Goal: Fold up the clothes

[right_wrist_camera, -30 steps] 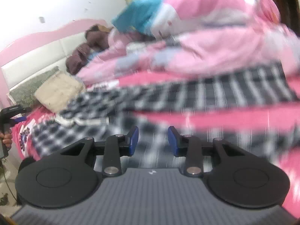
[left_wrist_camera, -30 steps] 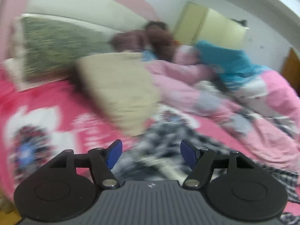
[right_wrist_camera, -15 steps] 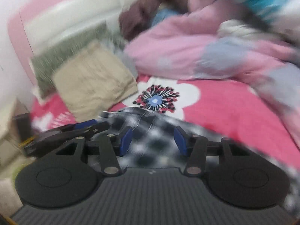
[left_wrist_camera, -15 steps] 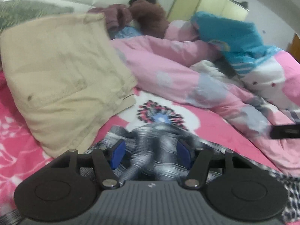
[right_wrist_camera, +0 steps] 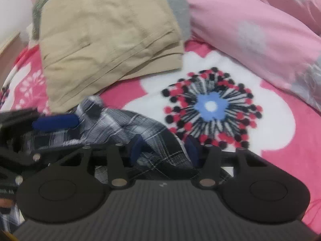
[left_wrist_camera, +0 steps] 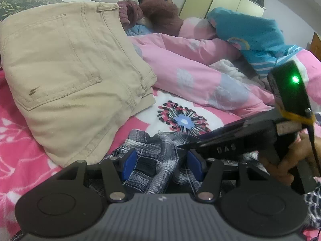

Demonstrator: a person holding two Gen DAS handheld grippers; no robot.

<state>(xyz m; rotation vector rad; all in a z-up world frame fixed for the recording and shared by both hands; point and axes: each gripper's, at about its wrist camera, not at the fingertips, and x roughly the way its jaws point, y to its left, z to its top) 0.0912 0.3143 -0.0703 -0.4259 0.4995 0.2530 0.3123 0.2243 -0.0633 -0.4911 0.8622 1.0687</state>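
A: One checked garment [left_wrist_camera: 158,156], black, grey and white, lies bunched on the bed [left_wrist_camera: 18,150], just in front of the big flower print [left_wrist_camera: 182,120] on the pink cover.

B: And who has hold of it?

A: Both tools sit over the same bunch. The left gripper [left_wrist_camera: 161,163] has a raised fold of the cloth between its blue pads [left_wrist_camera: 128,163]; its jaws have just been closing in, and whether they press the cloth yet I cannot tell. The right gripper [right_wrist_camera: 163,150] comes in from the right, beside the left one. Its jaws have also just been closing, and a ridge of the checked cloth fills the narrow gap between them, so it looks pinched.

B: Is a hand showing?

A: Yes, fingers [left_wrist_camera: 284,164] of the right hand wrap the black handle, under a small green light [left_wrist_camera: 295,79].

B: What lies around the garment?

A: Folded beige trousers [left_wrist_camera: 70,76] are propped up just beyond it, toward the head of the bed. To their right a pink quilt [left_wrist_camera: 190,74] is heaped up, with a blue garment [left_wrist_camera: 250,36] on top and brownish clothes [left_wrist_camera: 160,14] behind.
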